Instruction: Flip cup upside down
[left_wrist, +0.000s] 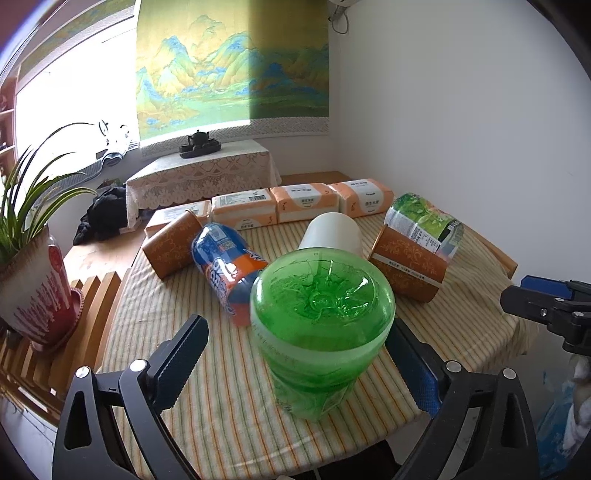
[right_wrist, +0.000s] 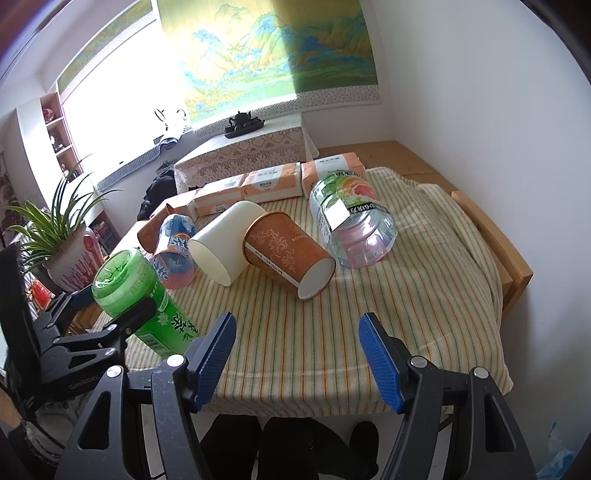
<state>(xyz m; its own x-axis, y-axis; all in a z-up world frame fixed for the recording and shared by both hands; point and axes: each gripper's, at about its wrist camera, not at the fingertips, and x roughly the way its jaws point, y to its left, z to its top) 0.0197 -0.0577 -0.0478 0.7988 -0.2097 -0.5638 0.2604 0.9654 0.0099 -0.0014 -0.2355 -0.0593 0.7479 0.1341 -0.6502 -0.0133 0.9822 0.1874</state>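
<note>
green cup (left_wrist: 321, 332) mouth: hidden | far orange cup (right_wrist: 149, 232): mostly hidden

Black grippers (right_wrist: 297, 354), ribbed blue pads (right_wrist: 376, 356)

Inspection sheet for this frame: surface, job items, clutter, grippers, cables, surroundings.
Surface: striped cloth over a wooden table.
Job's things: green cup bottom-up, tilted, between the left gripper's fingers. Lying on their sides: white cup, orange cup, second orange cup, blue-orange cup, clear cup.
Clutter: tissue packs in a row at the far edge.
Grippers: left gripper open around green cup; right gripper open, empty.
Cables: nothing seen.
Surroundings: potted plant, landscape hanging, teapot.
</note>
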